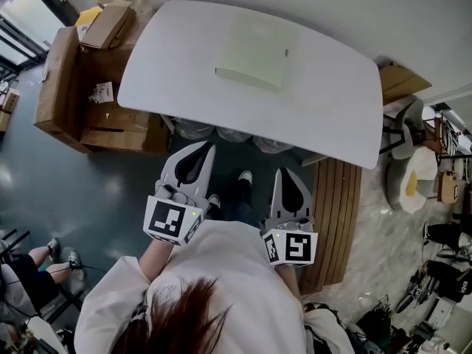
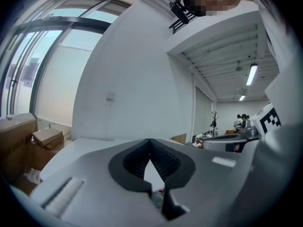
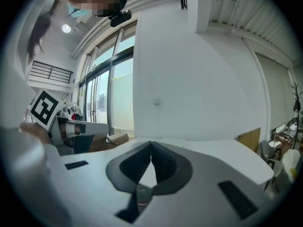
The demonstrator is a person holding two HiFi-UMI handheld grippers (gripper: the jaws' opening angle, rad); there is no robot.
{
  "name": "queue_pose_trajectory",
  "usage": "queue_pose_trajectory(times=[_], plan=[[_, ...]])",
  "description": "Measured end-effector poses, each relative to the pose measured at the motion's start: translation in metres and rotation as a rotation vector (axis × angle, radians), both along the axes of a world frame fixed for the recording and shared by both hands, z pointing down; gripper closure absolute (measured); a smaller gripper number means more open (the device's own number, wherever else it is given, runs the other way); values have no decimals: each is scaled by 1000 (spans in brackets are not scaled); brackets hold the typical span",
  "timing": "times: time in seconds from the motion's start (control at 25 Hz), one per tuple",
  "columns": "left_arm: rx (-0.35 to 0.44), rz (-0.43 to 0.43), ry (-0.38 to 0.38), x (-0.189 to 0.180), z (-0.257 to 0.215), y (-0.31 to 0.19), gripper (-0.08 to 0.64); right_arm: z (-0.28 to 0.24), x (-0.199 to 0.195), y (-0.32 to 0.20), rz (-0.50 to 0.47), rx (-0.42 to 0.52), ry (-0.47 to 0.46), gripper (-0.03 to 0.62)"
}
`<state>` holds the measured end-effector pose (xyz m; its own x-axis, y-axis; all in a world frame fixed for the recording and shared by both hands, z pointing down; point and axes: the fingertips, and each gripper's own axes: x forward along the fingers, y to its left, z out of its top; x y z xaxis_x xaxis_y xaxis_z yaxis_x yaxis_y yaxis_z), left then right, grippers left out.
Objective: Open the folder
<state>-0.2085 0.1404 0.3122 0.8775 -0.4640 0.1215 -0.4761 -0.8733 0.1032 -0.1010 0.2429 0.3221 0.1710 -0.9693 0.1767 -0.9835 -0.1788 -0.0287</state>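
A pale green folder point(image 1: 251, 55) lies shut and flat on the white table point(image 1: 332, 109), near its far middle. My left gripper point(image 1: 205, 147) is shut with nothing in it, held over the floor just short of the table's near edge. Beside it, my right gripper point(image 1: 285, 172) is shut and empty too, a little further back from the edge. In the left gripper view the jaws of the left gripper point(image 2: 150, 141) meet at their tips. The right gripper view shows the right gripper point(image 3: 151, 144) with its jaws closed the same way, the table top point(image 3: 236, 157) ahead. The folder is not clear in either gripper view.
Cardboard boxes point(image 1: 85, 87) are stacked on the floor left of the table. A slatted wooden bench point(image 1: 337, 212) stands at the right, with a chair point(image 1: 410, 161) beyond it. My shoes point(image 1: 244, 177) show under the table edge. Another person's legs point(image 1: 33, 268) are at the lower left.
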Motion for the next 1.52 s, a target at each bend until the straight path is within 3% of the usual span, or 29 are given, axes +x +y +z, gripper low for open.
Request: queue_pose_trajectory(times=[0.52,0.72,1.12,1.52], plan=[[22,-92,6,93,-12,-40,552,-6,81,-61,-157,44,-72,584],[35,-130,13,112,-16,-48,552,-7,106,-72,-180,52,-75,584],[27,-143,-8,136,-10,-65,552,0,140,-81,-149,39,-104,584],[-5,-54,-1,175,-2,-110,552,5,168,-120,-66,24,-121,584]])
